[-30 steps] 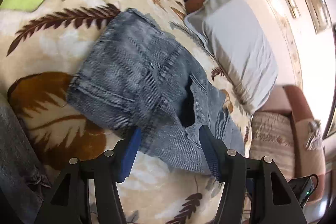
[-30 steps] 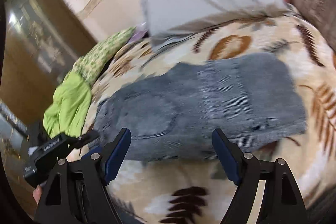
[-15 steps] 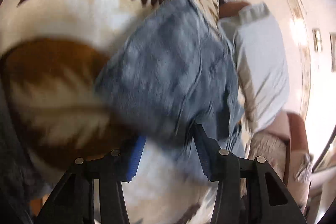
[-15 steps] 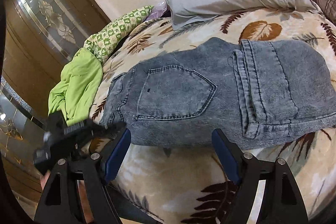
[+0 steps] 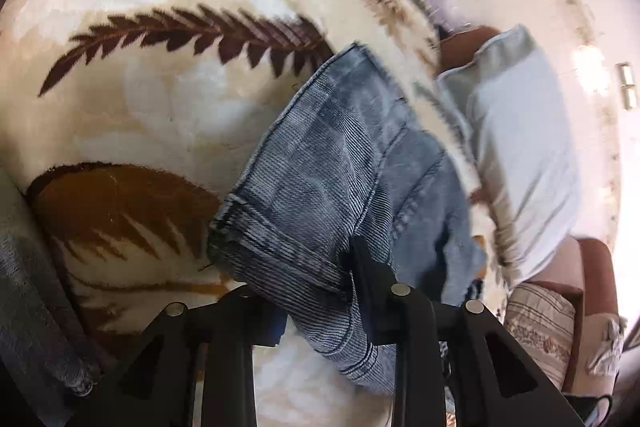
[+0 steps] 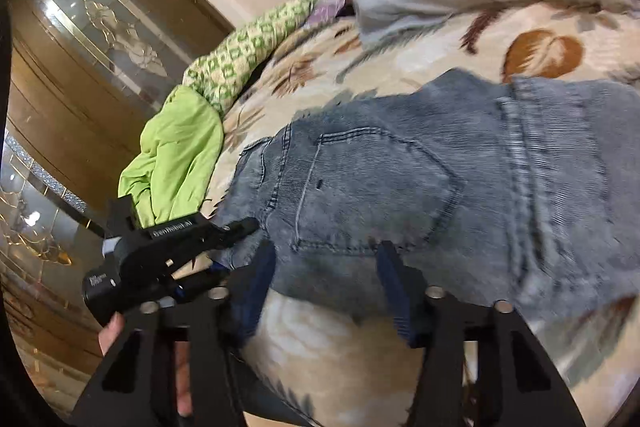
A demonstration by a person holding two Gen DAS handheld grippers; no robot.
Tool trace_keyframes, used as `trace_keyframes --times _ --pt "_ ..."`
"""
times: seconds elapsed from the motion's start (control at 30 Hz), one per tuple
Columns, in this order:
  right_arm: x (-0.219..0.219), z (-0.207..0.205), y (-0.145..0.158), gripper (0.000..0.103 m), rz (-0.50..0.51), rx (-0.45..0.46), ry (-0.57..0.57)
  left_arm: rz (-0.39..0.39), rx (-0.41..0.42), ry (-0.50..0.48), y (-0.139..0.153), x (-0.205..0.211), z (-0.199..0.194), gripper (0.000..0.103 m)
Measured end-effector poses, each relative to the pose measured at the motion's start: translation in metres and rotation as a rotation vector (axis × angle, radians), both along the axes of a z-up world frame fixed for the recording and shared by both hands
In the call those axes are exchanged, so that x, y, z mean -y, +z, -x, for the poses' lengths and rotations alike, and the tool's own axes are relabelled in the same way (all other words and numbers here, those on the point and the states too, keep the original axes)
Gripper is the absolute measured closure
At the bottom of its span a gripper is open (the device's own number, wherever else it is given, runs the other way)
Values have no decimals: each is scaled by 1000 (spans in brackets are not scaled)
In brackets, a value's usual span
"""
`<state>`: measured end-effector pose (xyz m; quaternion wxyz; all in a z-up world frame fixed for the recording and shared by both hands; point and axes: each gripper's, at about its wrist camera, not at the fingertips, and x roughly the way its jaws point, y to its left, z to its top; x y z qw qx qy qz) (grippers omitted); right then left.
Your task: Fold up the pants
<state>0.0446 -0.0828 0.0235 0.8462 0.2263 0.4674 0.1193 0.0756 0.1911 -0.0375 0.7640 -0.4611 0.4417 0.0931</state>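
Note:
Folded grey-blue jeans [image 5: 340,171] lie on a cream blanket with brown leaf print [image 5: 132,115]. In the left wrist view my left gripper [image 5: 316,291] has closed on the waistband end of the jeans; denim fills the space between the fingers. In the right wrist view the jeans [image 6: 420,179] show their back pocket. My right gripper [image 6: 326,287] is partly closed around the near edge of the jeans, fingers apart with denim between them. The left gripper [image 6: 188,247] also shows in the right wrist view, at the left end of the jeans.
A grey pillow [image 5: 520,155] lies at the head of the bed. Green cloth [image 6: 176,155] and a green patterned cloth [image 6: 248,47] lie at the bed's far edge. A wooden glass-door wardrobe [image 6: 80,39] stands beyond. A brown armchair [image 5: 560,315] is at right.
My left gripper has moved in and closed on the end of the jeans. My right gripper has moved forward onto the near edge and its fingers have narrowed.

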Motion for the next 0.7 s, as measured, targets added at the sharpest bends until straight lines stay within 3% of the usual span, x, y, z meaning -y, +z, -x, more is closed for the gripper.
trace_keyframes --times 0.1,0.13,0.2,0.27,0.37,0.57,0.6,0.7 --pt "-7 -16 -8 60 -13 -20 21 -12 -7 -14 10 3 -9 86" --pt "-8 -18 -9 58 -27 -19 24 -53 13 -25 21 11 -14 89" --pt "-4 -18 -7 57 -63 -10 23 -209 87 -76 53 31 -11 90" --pt "7 -17 -5 43 -84 -17 5 -391 158 -145 83 61 -13 91" --pt "37 -16 5 40 -134 -7 -31 -628 257 -264 122 111 -13 91" --pt "111 1 38 33 -182 69 -121 -945 437 -534 165 210 3 91" --pt "124 7 42 33 -193 85 -137 -1005 462 -599 166 231 6 91" --pt "152 19 48 30 -239 126 -162 -1078 502 -754 152 272 30 91"
